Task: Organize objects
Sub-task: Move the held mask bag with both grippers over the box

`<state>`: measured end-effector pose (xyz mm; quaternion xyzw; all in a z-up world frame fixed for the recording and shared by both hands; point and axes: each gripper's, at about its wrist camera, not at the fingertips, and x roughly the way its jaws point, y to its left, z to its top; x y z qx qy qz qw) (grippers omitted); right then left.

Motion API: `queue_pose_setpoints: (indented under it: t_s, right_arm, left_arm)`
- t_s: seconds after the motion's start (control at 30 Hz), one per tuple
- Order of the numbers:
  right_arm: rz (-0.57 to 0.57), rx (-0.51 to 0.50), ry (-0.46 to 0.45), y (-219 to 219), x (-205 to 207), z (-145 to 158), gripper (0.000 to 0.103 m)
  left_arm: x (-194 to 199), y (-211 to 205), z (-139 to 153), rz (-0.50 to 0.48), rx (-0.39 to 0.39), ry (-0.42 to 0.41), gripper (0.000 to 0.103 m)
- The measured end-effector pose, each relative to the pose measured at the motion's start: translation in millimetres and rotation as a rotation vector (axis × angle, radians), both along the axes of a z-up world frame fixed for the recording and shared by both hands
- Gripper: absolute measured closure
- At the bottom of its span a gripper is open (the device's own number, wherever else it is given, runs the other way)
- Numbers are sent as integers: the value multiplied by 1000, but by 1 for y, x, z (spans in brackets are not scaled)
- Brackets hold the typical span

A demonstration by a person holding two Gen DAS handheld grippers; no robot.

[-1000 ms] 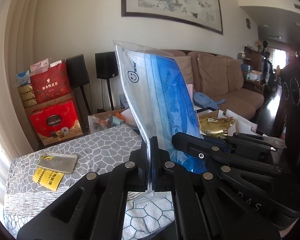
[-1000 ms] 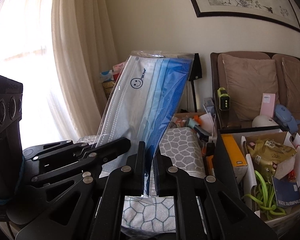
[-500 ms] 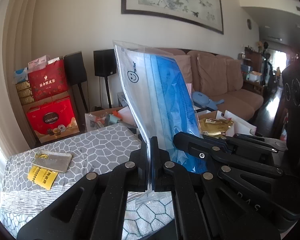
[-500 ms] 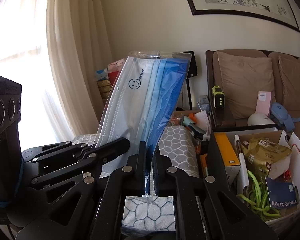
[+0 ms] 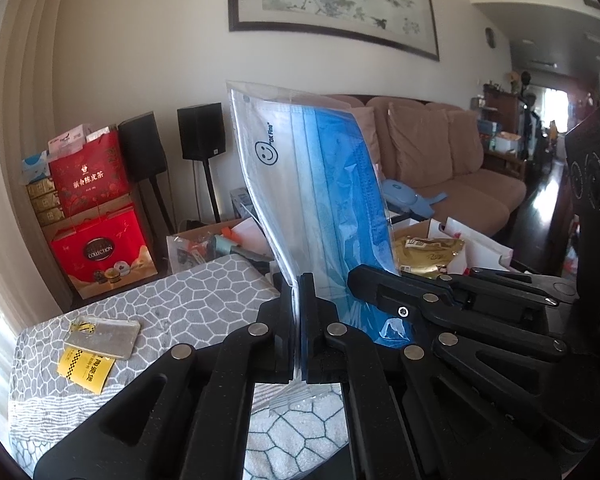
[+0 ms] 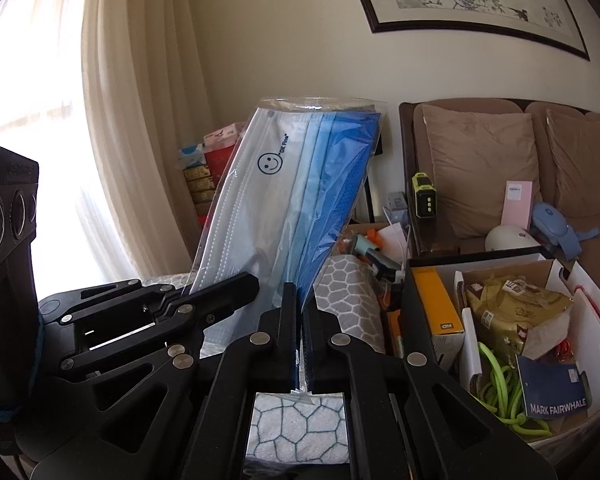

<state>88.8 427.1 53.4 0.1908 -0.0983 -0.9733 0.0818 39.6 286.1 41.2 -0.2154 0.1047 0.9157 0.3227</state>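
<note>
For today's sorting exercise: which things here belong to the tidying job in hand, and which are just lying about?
In hand:
- bag of face masks, held upright by left gripper and right gripper
- white box of oddments

Lying about:
- yellow packet
- red gift boxes
- sofa
- speakers

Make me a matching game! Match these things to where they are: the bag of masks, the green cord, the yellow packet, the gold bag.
Things:
1. mask bag
2. green cord
3. yellow packet
4. gold bag

Places:
A. flat on the grey patterned cloth
B. pinched upright by both claws
C. in the white box, at the front
D. in the white box, behind the cord

Pairs: 1-B, 2-C, 3-A, 4-D
</note>
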Motion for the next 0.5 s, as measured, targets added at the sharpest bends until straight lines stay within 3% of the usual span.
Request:
queue_pose_setpoints:
  t_s: [0.5]
  right_arm:
    - [-34, -10, 15, 17, 3, 4, 99]
  left_arm:
    - [3, 18, 6, -36, -16, 21, 103]
